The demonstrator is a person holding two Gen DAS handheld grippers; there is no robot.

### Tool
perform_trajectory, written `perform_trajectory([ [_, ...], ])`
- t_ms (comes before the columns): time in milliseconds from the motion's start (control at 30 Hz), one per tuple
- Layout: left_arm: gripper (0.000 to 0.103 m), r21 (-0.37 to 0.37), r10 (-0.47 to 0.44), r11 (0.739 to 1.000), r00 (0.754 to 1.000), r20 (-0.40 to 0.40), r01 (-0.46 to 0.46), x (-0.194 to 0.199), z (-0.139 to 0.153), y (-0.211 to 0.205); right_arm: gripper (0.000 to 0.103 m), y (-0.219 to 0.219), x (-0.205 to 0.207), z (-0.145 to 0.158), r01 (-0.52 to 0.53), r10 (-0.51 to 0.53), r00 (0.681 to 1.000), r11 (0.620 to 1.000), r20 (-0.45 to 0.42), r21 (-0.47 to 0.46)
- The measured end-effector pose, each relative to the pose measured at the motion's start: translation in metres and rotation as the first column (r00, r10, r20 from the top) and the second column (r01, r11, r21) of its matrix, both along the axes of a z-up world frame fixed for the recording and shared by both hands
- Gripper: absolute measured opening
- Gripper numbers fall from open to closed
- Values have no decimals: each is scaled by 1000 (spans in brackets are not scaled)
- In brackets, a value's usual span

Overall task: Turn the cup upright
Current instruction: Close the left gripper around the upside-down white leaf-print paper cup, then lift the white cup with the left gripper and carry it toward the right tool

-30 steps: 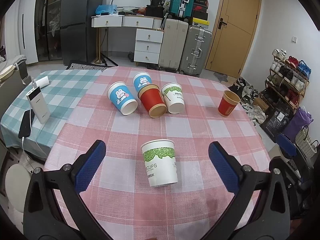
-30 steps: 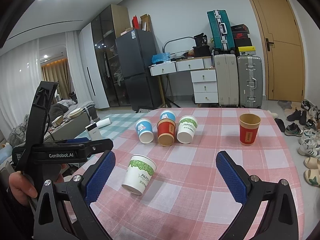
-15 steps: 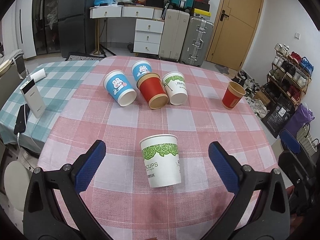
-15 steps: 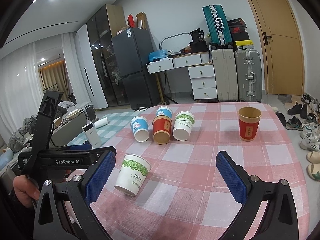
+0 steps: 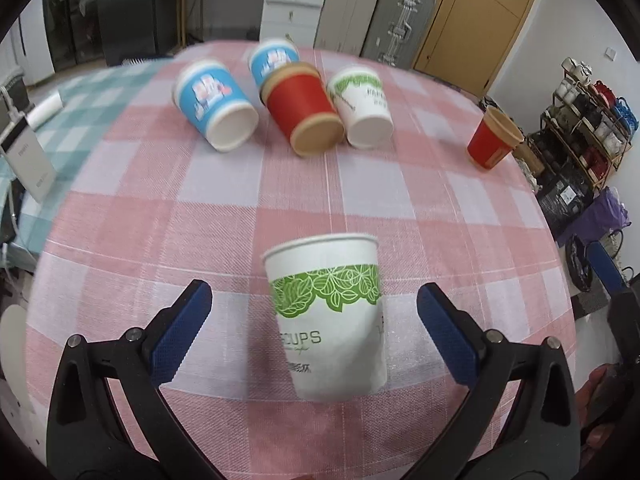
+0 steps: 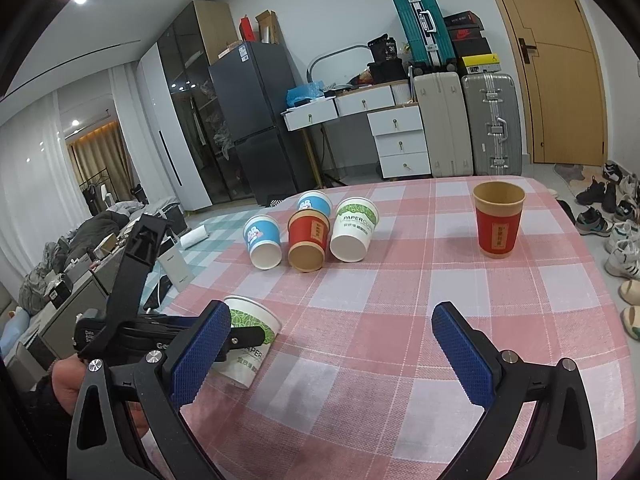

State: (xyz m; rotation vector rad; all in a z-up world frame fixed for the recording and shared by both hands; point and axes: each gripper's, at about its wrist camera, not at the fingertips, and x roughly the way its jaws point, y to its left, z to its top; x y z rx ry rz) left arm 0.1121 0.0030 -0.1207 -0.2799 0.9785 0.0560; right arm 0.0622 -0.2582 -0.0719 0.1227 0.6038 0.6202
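Note:
A white paper cup with a green leaf band (image 5: 330,320) stands on the pink checked tablecloth (image 5: 200,216), between the fingers of my left gripper (image 5: 316,322), which is open and not touching it. In the right wrist view the same cup (image 6: 250,344) is at lower left, partly hidden behind my left gripper's body and my right gripper's left finger. My right gripper (image 6: 334,354) is open and empty over the cloth. Several cups lie on their sides at the far end: two blue (image 5: 214,104), one red (image 5: 304,114), one white-green (image 5: 362,106).
A red cup (image 5: 494,140) stands upright at the far right of the table (image 6: 498,220). A white power bank (image 5: 26,160) stands on the teal checked cloth to the left. Shoes and a rack lie beyond the table's right edge.
My left gripper has moved forward and down, so the white-green cup now sits between its fingers. In the right wrist view the left gripper has slid in over that cup.

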Motion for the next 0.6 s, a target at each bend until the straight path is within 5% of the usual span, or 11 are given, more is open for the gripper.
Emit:
perform_trajectory([
  [100,90,-20,-23,1000,999,-25,22,11,-16,-1,103,-1,4,-3,3,-3,1000,1000,-15,1],
  [167,64,-54,-53,997,997,-50,50,19,-25,-2,103,-3,3,-3,4,-4,1000,1000,-16,2],
  [433,59,-210,-84,975,994,-74,67,37,-31,8,103,-8,-16,11,13,-14,1000,1000,20,9],
  [600,59,-200,-129,971,992,15,129,19,23,-1,103,-11,-39,26,10,-12,998,999,57,38],
])
